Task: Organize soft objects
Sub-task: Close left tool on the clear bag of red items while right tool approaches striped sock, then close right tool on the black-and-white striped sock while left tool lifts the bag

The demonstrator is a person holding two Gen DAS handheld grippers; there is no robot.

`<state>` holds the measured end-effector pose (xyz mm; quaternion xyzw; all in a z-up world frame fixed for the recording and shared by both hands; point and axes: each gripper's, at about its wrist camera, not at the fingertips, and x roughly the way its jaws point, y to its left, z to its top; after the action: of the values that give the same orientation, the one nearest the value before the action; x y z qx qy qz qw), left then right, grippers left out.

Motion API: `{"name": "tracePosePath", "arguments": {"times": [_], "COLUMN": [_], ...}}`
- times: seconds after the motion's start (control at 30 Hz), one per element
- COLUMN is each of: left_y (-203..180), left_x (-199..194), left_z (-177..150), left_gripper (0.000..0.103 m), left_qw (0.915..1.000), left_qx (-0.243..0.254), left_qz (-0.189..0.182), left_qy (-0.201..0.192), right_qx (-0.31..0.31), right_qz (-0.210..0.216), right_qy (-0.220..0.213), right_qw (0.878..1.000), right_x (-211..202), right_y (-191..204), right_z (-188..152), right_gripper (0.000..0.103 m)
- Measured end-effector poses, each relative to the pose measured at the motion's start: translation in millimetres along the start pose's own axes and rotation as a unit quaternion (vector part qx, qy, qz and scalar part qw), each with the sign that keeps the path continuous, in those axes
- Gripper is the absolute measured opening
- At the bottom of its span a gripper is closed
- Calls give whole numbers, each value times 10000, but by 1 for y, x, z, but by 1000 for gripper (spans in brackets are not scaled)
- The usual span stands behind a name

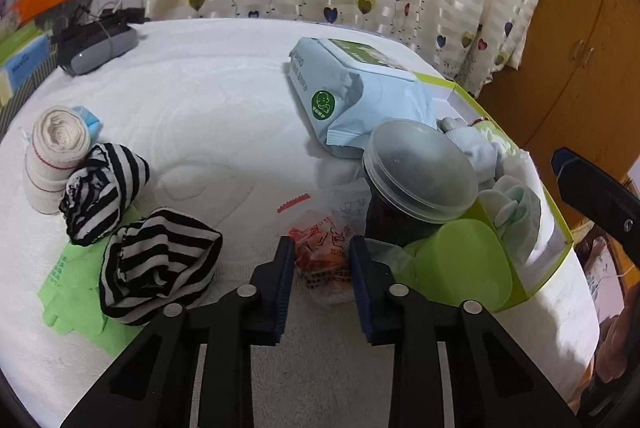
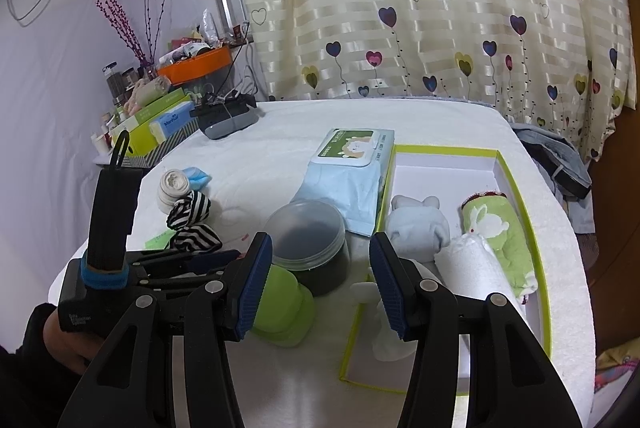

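Note:
My left gripper (image 1: 322,260) points down at the white bed cover (image 1: 224,100), its blue pads closed against the sides of a clear packet with orange print (image 1: 322,248). Two black-and-white striped socks (image 1: 160,264) lie left of it, beside a rolled cream sock (image 1: 56,156). My right gripper (image 2: 320,248) hangs open and holds nothing, over the green cup (image 2: 280,304) and the near left rim of the green-edged box (image 2: 524,212). In that box lie a pale blue plush (image 2: 416,224), a rolled white towel (image 2: 468,264) and a green rabbit towel (image 2: 500,236).
A pale blue wipes pack (image 2: 348,180) leans on the box's far left edge. A dark jar with a clear lid (image 2: 308,240) stands beside the cup. A grey device with cables (image 2: 228,122) lies far left, by a cluttered shelf (image 2: 160,124). A heart-print curtain (image 2: 400,8) hangs behind.

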<state>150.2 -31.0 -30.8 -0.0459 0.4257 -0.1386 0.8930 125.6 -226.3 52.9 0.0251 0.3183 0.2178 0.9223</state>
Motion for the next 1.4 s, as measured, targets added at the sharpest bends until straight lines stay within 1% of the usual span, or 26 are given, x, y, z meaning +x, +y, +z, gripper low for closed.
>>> {"name": "tracePosePath", "arguments": {"times": [0.07,0.3,0.63,0.77,0.97,1.07,1.2,1.4], "left_y": [0,5,18,38,81,98,115,132], "left_x": [-2,-16,-61,-85,-104,-110,-113,-108], "left_z": [-1,-4,-8,-14,-26,-30,-35,-38], "left_gripper": [20,17,16,16,16,16,16,16], "left_qw": [10000,9996,9970,9936,9875,9847,9823,9813], "left_qx": [45,0,-164,-339,-792,-961,-1117,-1259], "left_qz": [32,184,243,422,753,854,860,807], "left_qy": [-22,-193,-713,-994,-1137,-1180,-1231,-1211], "right_qx": [-10,-85,-254,-404,-611,-696,-803,-843], "right_qz": [5,23,108,215,502,624,747,859], "right_qy": [-10,-51,-111,-59,207,360,601,976], "right_qw": [10000,9999,9996,9989,9967,9950,9922,9879], "right_x": [-1,-5,-13,-9,13,27,51,90], "right_y": [1,8,29,46,77,91,108,126], "right_z": [0,0,1,1,-4,-6,-8,-7], "right_gripper": [52,52,52,52,52,52,52,52]}}
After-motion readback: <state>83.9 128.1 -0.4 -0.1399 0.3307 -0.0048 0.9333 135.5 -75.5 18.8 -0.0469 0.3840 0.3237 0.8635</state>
